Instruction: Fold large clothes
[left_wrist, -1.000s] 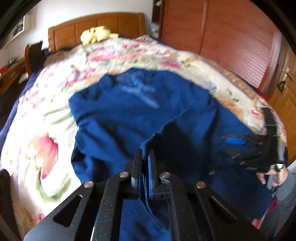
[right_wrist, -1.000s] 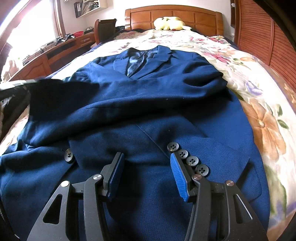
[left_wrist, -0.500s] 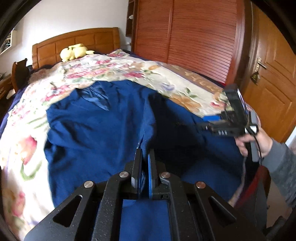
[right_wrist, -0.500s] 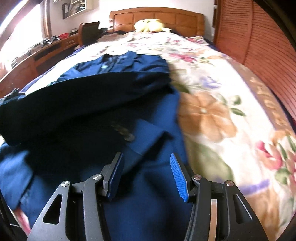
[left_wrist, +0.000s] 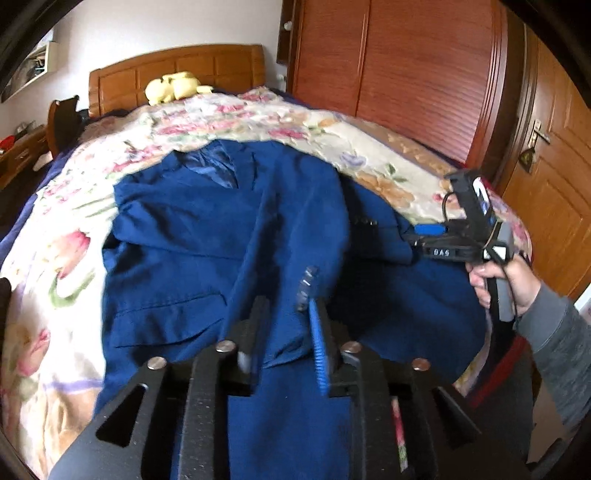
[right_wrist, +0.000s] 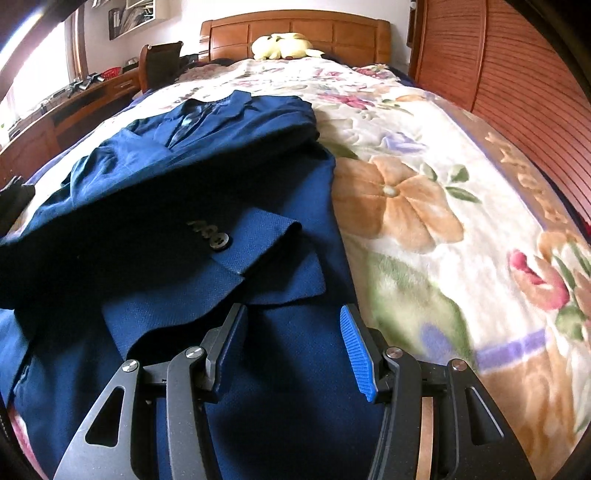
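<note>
lying face up across the flowered bedspread (right_wrist: 424, 221), a navy suit jacket (left_wrist: 192, 258) sits partly folded on the bed, collar toward the wooden headboard (left_wrist: 177, 74), where a yellow plush toy (right_wrist: 284, 46) rests. the left gripper (left_wrist: 284, 343) hovers over the near sleeve (left_wrist: 291, 236), which runs down the front of the jacket toward the camera; its jaws stand parted on either side of the cloth, gripping nothing that can be seen, though blur hides the exact contact. the right gripper (right_wrist: 291, 343) hangs low over the hem by the jacket's right edge, jaws spread wide and empty, just short of the buttoned cuff (right_wrist: 236, 240) of the other sleeve, which lies folded across the chest.

the jacket looks heavy for cloth, a woven wool-like shell over a slick lining (left_wrist: 218, 170), so it is likely to drape limply, slide on itself and sag between two holds. the shoulders and lapels seem stiffer and should keep their shape. the best purchase is probably a firm pinch on doubled edges: hem corners, the side seam or the shoulder seam, rather than a single layer mid-panel. buttons may snag the pads.
</note>
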